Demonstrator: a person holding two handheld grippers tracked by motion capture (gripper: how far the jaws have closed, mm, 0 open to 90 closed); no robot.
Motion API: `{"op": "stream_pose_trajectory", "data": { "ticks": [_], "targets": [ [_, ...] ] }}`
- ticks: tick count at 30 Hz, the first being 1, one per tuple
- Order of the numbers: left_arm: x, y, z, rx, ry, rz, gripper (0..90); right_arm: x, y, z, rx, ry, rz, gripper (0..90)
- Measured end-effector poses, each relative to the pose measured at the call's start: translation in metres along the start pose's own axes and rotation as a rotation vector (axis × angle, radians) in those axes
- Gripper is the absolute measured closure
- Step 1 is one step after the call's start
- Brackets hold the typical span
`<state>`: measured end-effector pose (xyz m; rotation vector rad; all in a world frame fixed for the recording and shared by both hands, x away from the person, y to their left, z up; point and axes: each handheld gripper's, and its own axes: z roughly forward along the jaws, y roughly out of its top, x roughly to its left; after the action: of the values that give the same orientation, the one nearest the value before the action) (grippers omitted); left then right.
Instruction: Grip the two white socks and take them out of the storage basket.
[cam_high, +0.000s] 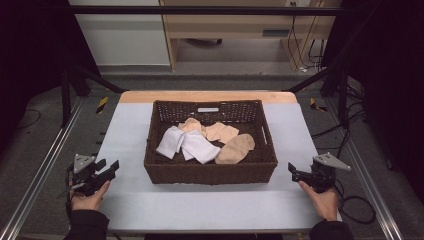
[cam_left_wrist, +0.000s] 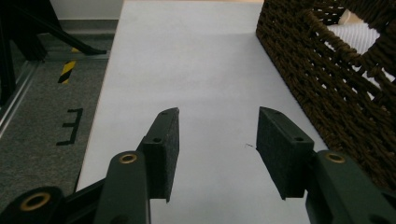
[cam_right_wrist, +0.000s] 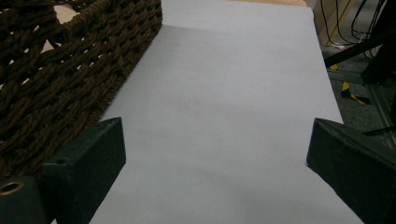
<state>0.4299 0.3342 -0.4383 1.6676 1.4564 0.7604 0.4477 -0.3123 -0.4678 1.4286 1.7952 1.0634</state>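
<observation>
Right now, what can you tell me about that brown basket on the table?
The basket is dark brown, woven from twisted strands that look like wicker. It is rectangular with upright walls and a slot handle in its far wall. It sits flat in the middle of the pale table. Inside lie white socks and tan socks. Neither gripper touches it.

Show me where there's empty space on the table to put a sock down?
Bare table lies in front of the basket, between the left tongs and right tongs. Strips also run along the basket's left and right sides. Inside the basket it is crowded: white socks and beige socks cover most of the bottom.
</observation>
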Motion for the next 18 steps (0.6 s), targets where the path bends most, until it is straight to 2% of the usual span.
{"op": "stream_pose_trajectory", "data": {
  "ticks": [8, 11, 16, 18],
  "targets": [
    [-0.008, 0.014, -0.007, -0.030, -0.024, -0.003, 48.5, 0.001, -0.001, -0.001, 0.019, 0.010, -0.009, 5.5],
    [-0.010, 0.021, -0.009, -0.058, -0.047, -0.013, 48.8, 0.001, -0.001, -0.001, 0.017, 0.008, -0.009, 5.4],
    [-0.016, 0.034, -0.014, -0.090, -0.057, -0.009, 49.4, 0.001, -0.001, 0.000, 0.017, 0.003, -0.012, 5.3],
    [-0.019, 0.039, -0.017, -0.101, -0.074, -0.006, 49.1, 0.001, -0.001, 0.000, 0.020, 0.006, -0.013, 5.3]
  ]
}}
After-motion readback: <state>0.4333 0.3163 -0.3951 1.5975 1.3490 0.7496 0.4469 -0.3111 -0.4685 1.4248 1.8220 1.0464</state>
